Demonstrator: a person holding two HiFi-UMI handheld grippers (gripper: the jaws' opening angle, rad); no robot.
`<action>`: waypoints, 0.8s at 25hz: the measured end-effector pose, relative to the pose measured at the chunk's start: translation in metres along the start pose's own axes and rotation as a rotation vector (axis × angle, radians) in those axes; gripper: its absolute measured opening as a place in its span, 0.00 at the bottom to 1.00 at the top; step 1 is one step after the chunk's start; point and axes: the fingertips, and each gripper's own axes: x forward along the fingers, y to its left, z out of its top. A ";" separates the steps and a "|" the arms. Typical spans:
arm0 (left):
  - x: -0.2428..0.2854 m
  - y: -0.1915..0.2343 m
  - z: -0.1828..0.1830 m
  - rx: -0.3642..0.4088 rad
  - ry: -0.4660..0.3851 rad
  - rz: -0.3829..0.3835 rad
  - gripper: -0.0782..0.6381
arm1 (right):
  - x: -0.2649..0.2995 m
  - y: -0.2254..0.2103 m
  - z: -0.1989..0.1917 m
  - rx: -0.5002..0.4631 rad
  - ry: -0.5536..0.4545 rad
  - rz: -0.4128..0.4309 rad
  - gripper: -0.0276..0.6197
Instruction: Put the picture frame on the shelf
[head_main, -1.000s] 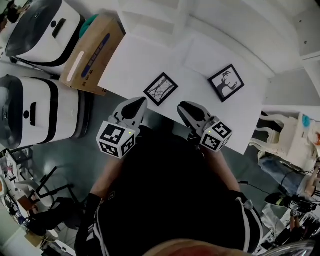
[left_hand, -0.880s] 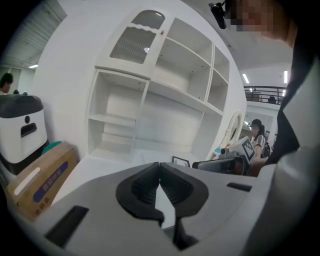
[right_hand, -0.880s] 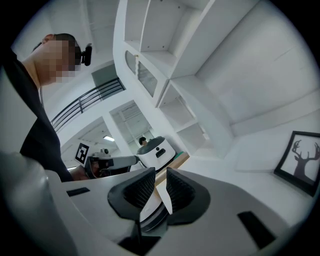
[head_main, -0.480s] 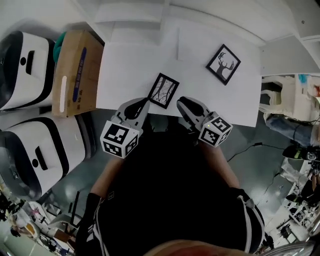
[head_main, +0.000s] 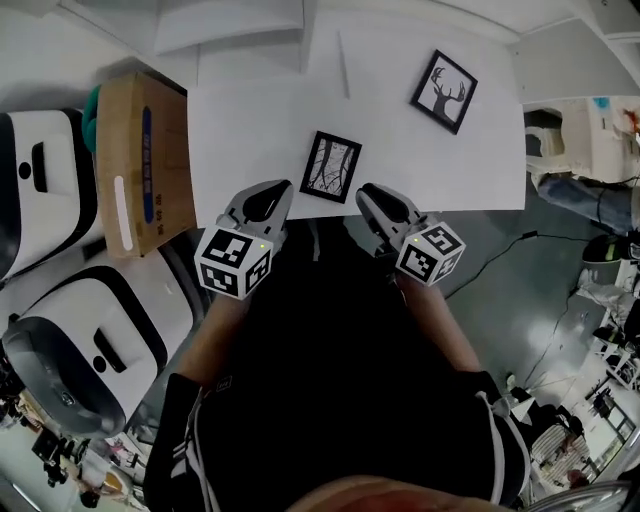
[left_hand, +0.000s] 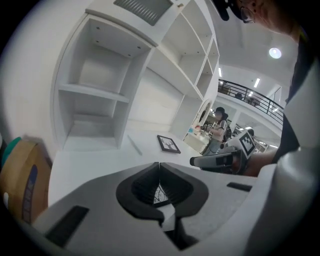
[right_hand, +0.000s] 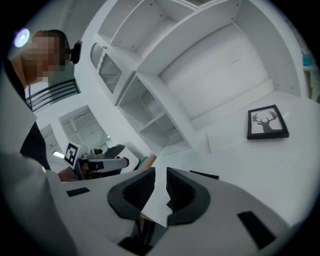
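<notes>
Black rectangular tree frame (head_main: 331, 167) | smooth white table (head_main: 250, 130) | cardboard box (head_main: 165, 160)

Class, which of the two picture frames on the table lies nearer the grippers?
The branch-print frame, lying just ahead of the left gripper and right gripper. The deer-print frame lies farther off, toward the table's far right.

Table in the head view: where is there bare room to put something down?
Widest bare patch: the table's left part, between the box and the tree frame. Another at the right, nearer than the deer frame. The shelf compartments look empty too. Crowded: the near edge, where the left gripper and right gripper flank the tree frame.
</notes>
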 end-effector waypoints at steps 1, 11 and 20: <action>0.006 0.002 -0.004 0.001 0.016 -0.011 0.12 | 0.002 -0.006 -0.005 -0.003 0.015 -0.025 0.14; 0.068 0.023 -0.052 -0.018 0.167 -0.046 0.12 | 0.020 -0.056 -0.067 0.105 0.149 -0.176 0.14; 0.106 0.040 -0.089 -0.069 0.304 -0.020 0.12 | 0.035 -0.102 -0.103 0.158 0.295 -0.300 0.14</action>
